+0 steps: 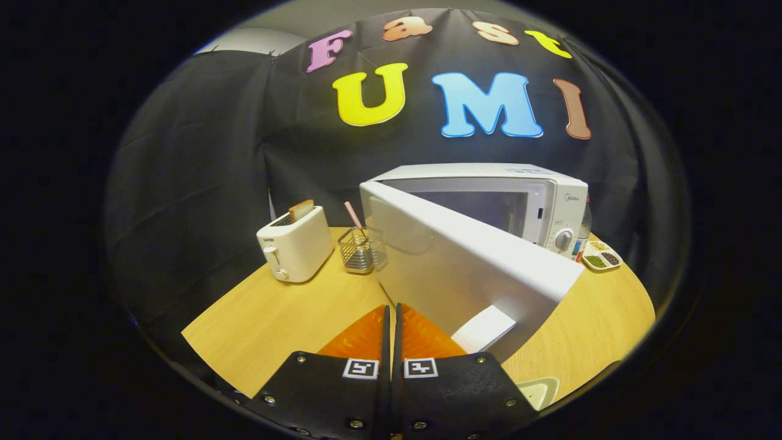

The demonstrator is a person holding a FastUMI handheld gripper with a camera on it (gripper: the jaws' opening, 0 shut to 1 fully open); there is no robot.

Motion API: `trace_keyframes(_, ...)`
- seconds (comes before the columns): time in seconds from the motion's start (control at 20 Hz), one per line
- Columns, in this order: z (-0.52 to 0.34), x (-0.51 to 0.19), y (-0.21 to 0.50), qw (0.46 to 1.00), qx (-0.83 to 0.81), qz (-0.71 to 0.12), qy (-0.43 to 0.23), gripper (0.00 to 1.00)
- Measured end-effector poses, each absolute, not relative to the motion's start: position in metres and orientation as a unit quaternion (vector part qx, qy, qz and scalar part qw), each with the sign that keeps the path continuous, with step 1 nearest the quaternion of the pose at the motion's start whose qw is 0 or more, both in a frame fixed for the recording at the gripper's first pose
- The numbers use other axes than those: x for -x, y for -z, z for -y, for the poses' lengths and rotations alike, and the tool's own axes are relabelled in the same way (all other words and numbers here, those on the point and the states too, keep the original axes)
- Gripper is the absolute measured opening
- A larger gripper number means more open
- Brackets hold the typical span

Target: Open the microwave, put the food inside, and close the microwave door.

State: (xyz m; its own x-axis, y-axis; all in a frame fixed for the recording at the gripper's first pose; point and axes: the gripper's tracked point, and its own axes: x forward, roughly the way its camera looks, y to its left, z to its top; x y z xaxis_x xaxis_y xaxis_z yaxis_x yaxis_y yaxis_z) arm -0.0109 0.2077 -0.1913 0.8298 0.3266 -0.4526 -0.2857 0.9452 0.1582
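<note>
Door swung open, food not yet in hand.

My tongs [391, 318] are pressed together with nothing between them, hovering low over the worktop [269, 318], just beside the open door [464, 263] of the microwave [489, 195]. I judge the opening step done and loading next. A pale dish [540, 391] sits near my tongs, under the door's edge; whether it carries the food I cannot tell. Next I must part the tongs and take hold of the food. A toaster [296, 244] stands well aside.

The white microwave [489, 201] stands on the round wooden table, its door [464, 263] swung wide open toward the fingers.
</note>
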Motion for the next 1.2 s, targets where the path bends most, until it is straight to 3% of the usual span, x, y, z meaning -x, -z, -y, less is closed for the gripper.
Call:
trace_keyframes(0.65,-0.112,-0.073,0.192,0.969,-0.062,-0.23,-0.064,0.01)
trace_keyframes(1.2,-0.082,-0.141,0.212,0.968,-0.064,-0.241,-0.033,0.01)
